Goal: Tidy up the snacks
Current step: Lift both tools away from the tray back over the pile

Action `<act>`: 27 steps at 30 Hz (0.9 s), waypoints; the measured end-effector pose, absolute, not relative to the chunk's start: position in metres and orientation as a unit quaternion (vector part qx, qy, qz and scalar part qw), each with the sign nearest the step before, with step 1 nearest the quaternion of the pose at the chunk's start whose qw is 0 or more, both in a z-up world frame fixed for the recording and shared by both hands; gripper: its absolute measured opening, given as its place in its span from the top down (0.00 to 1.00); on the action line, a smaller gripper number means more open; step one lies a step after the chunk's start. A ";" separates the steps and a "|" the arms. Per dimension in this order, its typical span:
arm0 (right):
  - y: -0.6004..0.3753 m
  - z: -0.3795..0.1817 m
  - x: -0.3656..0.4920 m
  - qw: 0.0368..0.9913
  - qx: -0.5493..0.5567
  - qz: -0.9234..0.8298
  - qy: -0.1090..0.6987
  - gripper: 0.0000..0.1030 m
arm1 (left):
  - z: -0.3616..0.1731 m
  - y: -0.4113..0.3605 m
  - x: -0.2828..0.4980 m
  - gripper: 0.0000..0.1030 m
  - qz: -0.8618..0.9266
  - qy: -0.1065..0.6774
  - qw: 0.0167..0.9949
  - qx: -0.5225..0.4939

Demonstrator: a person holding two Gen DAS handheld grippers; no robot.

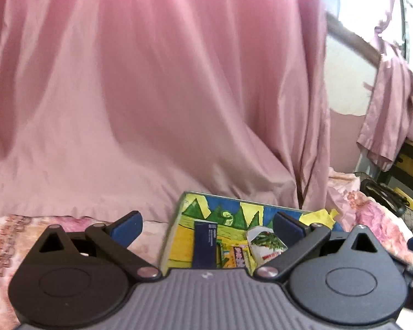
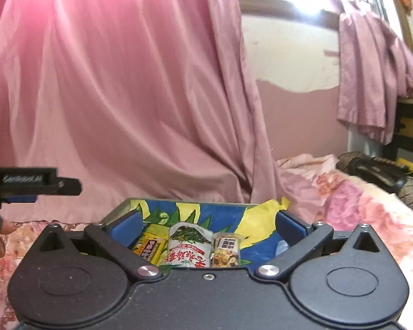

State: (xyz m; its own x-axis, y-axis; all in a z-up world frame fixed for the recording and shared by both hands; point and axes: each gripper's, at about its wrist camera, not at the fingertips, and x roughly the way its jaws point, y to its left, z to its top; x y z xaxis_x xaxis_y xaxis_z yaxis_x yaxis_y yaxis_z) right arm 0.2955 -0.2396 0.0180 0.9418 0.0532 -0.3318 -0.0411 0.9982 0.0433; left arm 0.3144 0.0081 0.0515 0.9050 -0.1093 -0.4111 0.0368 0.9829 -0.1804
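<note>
Both tools, left [image 1: 206,227] and right [image 2: 208,227], spread wide and empty above colourful yellow-blue-green cardboard snack box [image 2: 234,213] on floral pink bed [image 2: 371,211].

The pink curtain [image 2: 118,88] is thin cloth with a soft satin sheen, and the floral bedspread [image 2: 371,214] is matt, quilted-looking fabric. The snack packets [image 2: 188,247] are glossy printed plastic inside a box [image 2: 220,214] of matt painted card. The fingers [image 1: 126,227] wear matt blue pads on black plastic.
</note>
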 end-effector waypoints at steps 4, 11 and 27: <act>-0.238 0.028 0.258 0.987 0.023 0.019 0.159 0.01 | 0.053 0.017 0.275 0.00 -0.032 0.202 0.977 -0.060; -0.229 0.038 0.196 0.988 0.015 0.016 0.151 0.01 | 0.049 0.025 0.219 0.00 -0.019 0.220 0.975 -0.033; -0.216 0.028 0.104 0.981 0.024 0.009 0.192 0.01 | 0.022 0.024 0.128 0.00 0.003 0.257 0.966 -0.001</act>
State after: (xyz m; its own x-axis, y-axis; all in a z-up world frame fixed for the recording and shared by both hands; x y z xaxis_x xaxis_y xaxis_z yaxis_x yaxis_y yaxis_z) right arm 0.1043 -0.2156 0.0276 0.9259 0.0274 -0.3768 -0.0086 0.9986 0.0515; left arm 0.1285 0.0238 0.0217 0.8679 0.0046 -0.4967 -0.0052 1.0000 0.0002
